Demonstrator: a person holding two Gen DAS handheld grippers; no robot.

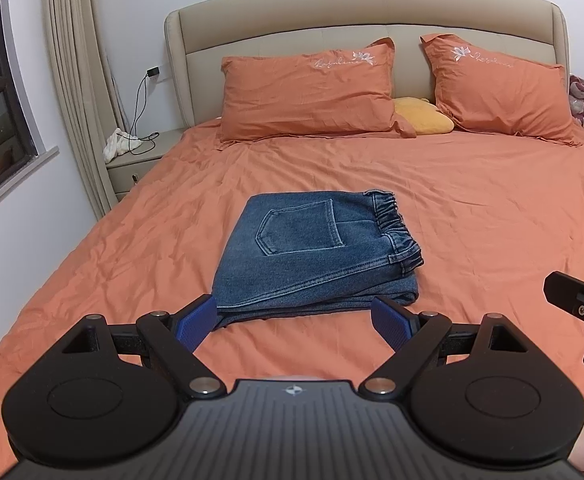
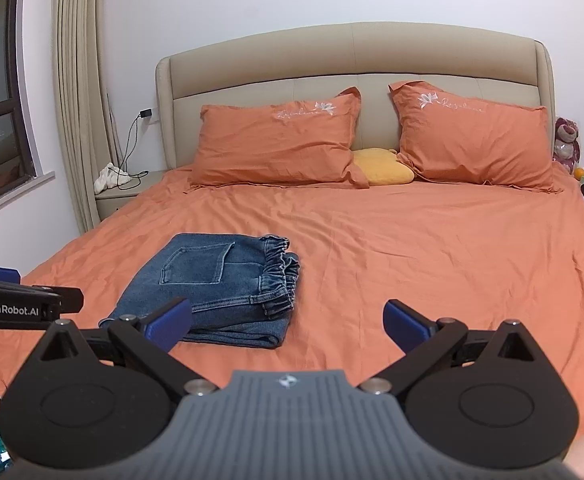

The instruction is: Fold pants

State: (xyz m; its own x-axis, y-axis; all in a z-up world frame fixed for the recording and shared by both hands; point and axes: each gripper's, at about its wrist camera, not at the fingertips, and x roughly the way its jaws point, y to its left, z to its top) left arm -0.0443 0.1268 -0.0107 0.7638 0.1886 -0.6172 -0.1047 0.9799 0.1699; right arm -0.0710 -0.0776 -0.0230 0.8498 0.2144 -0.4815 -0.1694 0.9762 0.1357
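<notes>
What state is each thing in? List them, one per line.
Blue denim pants: folded into a compact stack, flat on the bed, held by neither gripper.
Left gripper: jaws open, empty.
Right gripper: jaws open, empty.
Orange bed sheet: spread, wrinkled.
Two orange pillows: leaning against the headboard.

Bed (image 1: 472,208) w/ orange sheet carries folded jeans (image 1: 316,252) mid-bed, 2 orange pillows (image 1: 308,96) & yellow cushion (image 1: 424,120) between them at headboard.
</notes>
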